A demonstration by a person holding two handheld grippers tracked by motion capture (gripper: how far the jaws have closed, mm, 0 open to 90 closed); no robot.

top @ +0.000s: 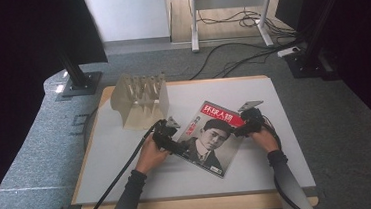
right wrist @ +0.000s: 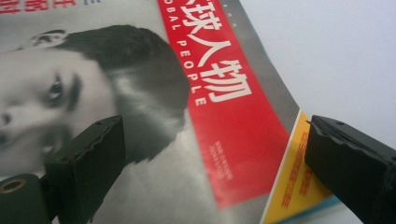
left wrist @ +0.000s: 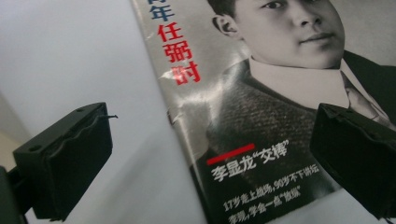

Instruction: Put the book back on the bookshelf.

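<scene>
The glossy black-and-white portrait magazine carried white characters "环球人物" above "GLOBAL PEOPLE" on its red masthead band. Red characters "任弼时" ran down its left cover edge, and white print under a red bar read "李显龙'交棒'".

L gripper & R gripper – jaws wide apart.

Magazine on table; rack behind, left.

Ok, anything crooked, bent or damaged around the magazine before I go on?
The magazine lies skewed on the table, not square to its edges. In the right gripper view its cover corner lifts, baring a yellow page. The cover looks creased near the spine.
</scene>
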